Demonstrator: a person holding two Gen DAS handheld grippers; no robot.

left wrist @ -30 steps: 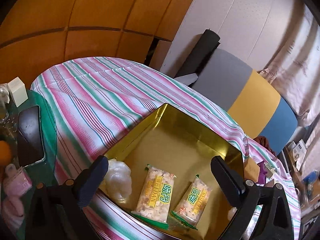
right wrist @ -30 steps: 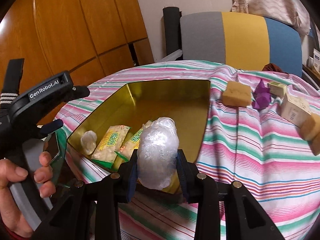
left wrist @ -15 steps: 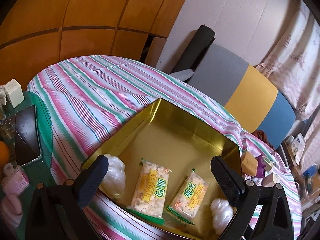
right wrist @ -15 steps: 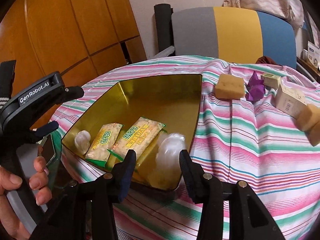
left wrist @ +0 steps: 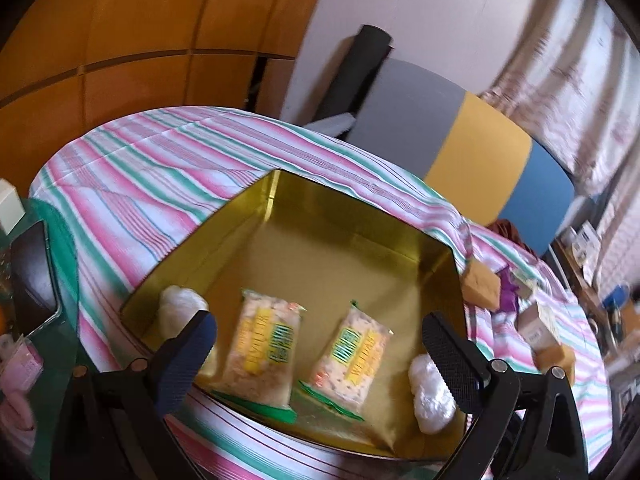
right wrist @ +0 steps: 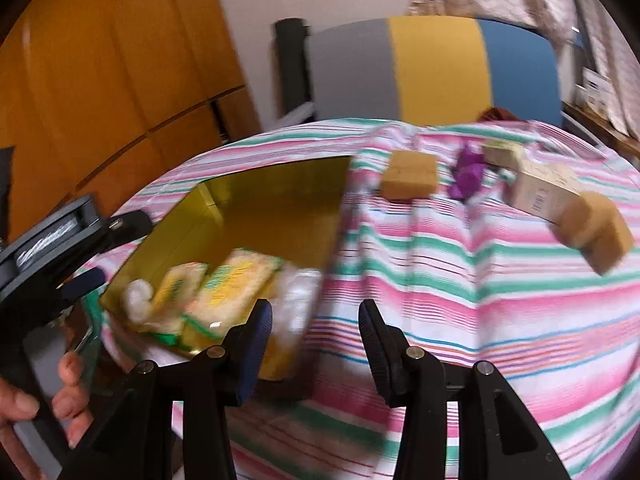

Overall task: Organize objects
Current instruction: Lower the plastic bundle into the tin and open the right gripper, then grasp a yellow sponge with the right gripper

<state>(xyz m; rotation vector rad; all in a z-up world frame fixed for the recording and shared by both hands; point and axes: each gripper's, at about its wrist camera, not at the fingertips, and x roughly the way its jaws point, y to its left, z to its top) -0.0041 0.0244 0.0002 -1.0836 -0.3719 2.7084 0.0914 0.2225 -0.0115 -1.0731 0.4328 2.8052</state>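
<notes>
In the gold tin (left wrist: 352, 216), on the striped cloth (left wrist: 160, 184): four items stowed.
- Two snack packs (left wrist: 264, 344), side by side, flat on the floor of the tin.
- White bundle (left wrist: 430, 394), near right corner, lying free.
- Second white bundle (left wrist: 178, 308), near left corner, partly behind a finger of the left gripper (left wrist: 316, 344).

Outside the tin, on the cloth to its right, not yet stowed:
- Tan block (right wrist: 408, 174), just beside the tin.
- Purple wrapper (right wrist: 466, 174).
- Small box (right wrist: 502, 152).
- Pale carton (right wrist: 546, 190).
- Tan blocks (right wrist: 596, 230), touching the carton, blurred.

Grippers:
- Left gripper: jaws spread wide, empty, over the near edge of the tin.
- Right gripper (right wrist: 316, 342): jaws have just been opening; nothing between them, over the cloth beside the tin.

Progress, as judged: under half done; at least five items left.
</notes>
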